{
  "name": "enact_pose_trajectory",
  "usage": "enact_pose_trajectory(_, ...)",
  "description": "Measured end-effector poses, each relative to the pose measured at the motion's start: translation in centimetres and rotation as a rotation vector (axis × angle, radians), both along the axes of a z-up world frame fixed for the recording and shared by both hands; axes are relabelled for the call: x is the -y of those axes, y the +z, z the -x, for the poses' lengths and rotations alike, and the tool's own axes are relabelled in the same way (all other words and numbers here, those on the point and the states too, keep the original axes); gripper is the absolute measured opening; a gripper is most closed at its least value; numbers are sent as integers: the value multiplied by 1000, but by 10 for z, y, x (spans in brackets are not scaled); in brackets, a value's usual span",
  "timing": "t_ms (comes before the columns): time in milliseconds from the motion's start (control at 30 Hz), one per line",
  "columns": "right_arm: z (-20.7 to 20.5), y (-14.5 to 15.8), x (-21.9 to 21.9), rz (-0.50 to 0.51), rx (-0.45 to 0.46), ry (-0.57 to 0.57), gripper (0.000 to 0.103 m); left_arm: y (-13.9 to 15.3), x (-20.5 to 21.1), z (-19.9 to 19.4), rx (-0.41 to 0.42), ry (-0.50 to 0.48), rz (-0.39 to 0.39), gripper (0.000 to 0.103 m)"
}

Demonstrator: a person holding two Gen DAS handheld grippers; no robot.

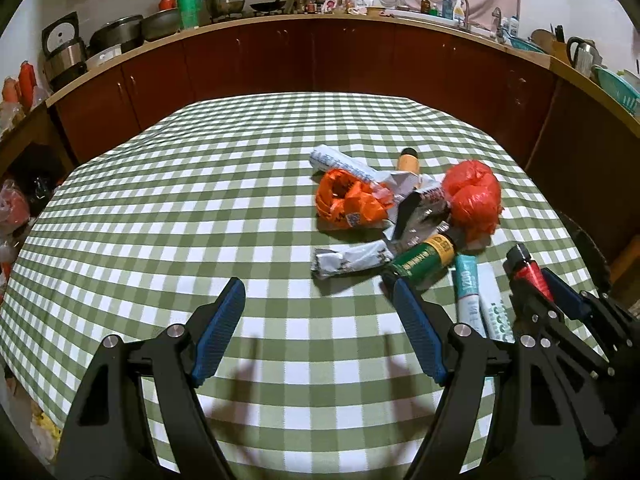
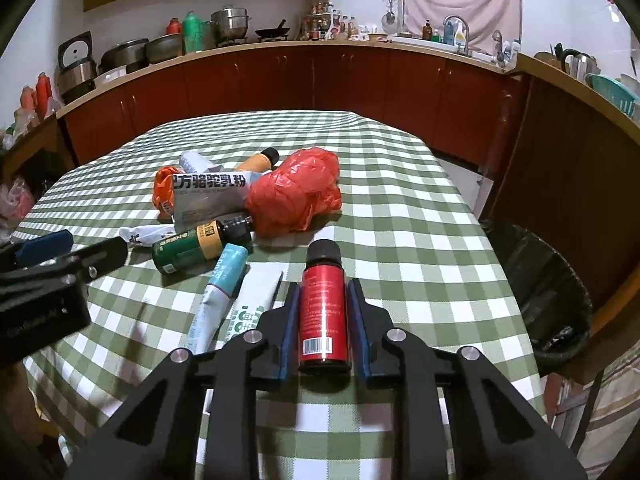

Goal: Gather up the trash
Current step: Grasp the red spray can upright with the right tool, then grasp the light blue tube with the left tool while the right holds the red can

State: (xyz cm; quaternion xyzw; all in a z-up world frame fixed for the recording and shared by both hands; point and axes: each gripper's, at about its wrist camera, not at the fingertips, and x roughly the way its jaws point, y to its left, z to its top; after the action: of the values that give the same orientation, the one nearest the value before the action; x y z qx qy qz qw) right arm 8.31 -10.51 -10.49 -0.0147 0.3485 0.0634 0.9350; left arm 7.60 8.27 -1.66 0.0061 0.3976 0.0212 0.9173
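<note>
The right gripper (image 2: 323, 300) is clenched on a small red bottle with a black cap (image 2: 322, 308). Its two blue pads (image 2: 289, 328) press the bottle's sides, with the cap pointing away from the camera and the barcoded base nearest to it. The bottle lies lengthwise between the fingers, low over the green-and-white checked tablecloth (image 2: 420, 240), towards the table's near right side. Whether its underside touches the cloth cannot be told.

The left gripper (image 1: 316, 292) stands wide apart with nothing between its jaws. Its blue pads (image 1: 220, 328) hang over bare cloth near the table's front edge. The tip of its right finger sits just beside a green bottle with a yellow band (image 1: 424, 258), which lies on its side. Contact there cannot be told.

The rest of the trash is heaped towards the right half of the table. A crumpled red plastic bag (image 2: 296, 196) lies farthest right, touching a silver foil pouch with black lettering (image 2: 208, 196). An orange plastic bag (image 1: 348, 200) lies at the left of the heap, and an orange bottle with a dark cap (image 2: 260, 160) lies behind it. A pale blue and white tube (image 2: 220, 292) and a white carton with green print (image 2: 252, 300) lie side by side just left of the right gripper.

Beyond the table's right edge, lower down, stands a bin lined with a black bag (image 2: 552, 292).
</note>
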Motion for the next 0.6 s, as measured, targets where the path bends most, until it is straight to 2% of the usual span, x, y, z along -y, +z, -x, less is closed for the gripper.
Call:
enact_pose_trajectory(300, 9, 3, 13, 1, 23, -14, 25, -4, 23, -1, -6, -41, 14, 75)
enact_pose_trajectory(600, 20, 5, 48, 8, 43, -66, 25, -12, 49, -3, -15, -83, 8, 75)
